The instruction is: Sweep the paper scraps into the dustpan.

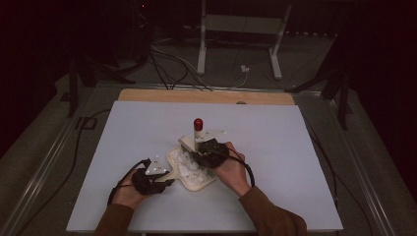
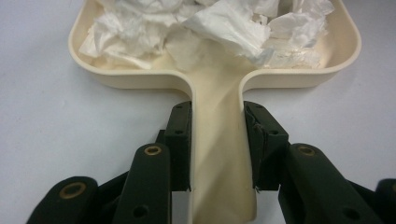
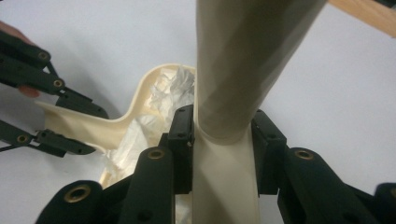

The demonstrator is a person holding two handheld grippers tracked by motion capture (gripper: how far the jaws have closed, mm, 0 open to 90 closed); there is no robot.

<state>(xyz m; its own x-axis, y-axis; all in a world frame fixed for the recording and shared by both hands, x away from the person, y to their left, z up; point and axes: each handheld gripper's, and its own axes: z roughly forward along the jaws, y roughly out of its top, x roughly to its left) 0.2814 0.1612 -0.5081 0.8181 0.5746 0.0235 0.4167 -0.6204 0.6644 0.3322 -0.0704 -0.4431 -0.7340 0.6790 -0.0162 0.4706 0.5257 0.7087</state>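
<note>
A cream dustpan point(image 1: 199, 183) lies on the white table, its pan holding crumpled white paper point(image 2: 224, 28). My left gripper point(image 2: 217, 116) is shut on the dustpan's flat handle point(image 2: 219, 158), at the pan's near left point(image 1: 167, 180). My right gripper point(image 3: 224, 123) is shut on a cream brush handle point(image 3: 243, 56). In the high view that handle stands roughly upright over the pan's far side, ending in a red cap point(image 1: 198, 123), with the right gripper point(image 1: 209, 150) beside it. The right gripper view also shows the dustpan's rim point(image 3: 140, 93) and the left gripper point(image 3: 95, 131) on its handle.
The white tabletop point(image 1: 275, 147) extends on all sides of the dustpan, with a wooden strip point(image 1: 206, 96) along its far edge. Beyond it, cables and a white stand point(image 1: 236, 39) are on the dark floor. The person's forearms come in from the bottom edge.
</note>
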